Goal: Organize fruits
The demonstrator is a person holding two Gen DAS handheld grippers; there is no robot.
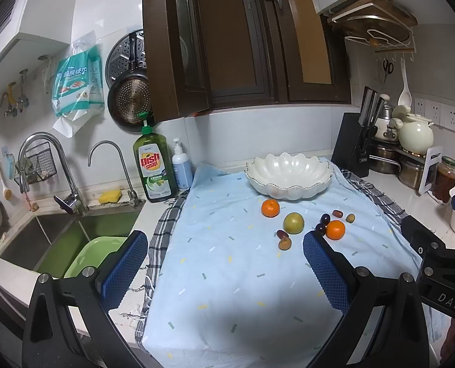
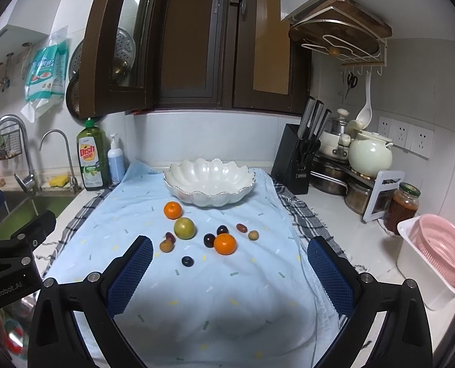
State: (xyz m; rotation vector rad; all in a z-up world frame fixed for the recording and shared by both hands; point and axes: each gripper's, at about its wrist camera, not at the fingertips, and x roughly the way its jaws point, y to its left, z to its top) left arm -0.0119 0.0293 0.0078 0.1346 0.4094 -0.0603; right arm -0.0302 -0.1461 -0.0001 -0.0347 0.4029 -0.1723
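left wrist: from left | right wrist: from right | shared: bowl [image 1: 289,175]

indoor light is even and fairly bright on the wall tiles, dimmer toward the bottom, where a soft shadow lies across the blue cloth [image 2: 227,322]. glare glints in the white bowl [image 2: 210,173]. fisheye bending curves the edges; corners go black.

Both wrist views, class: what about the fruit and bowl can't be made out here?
- Left view: the dark grape nearest the grippers is hidden behind the left gripper's right finger.
- Both views: the bowl's inside floor is hidden by its near rim.
- Small brown fruits: too small to identify.
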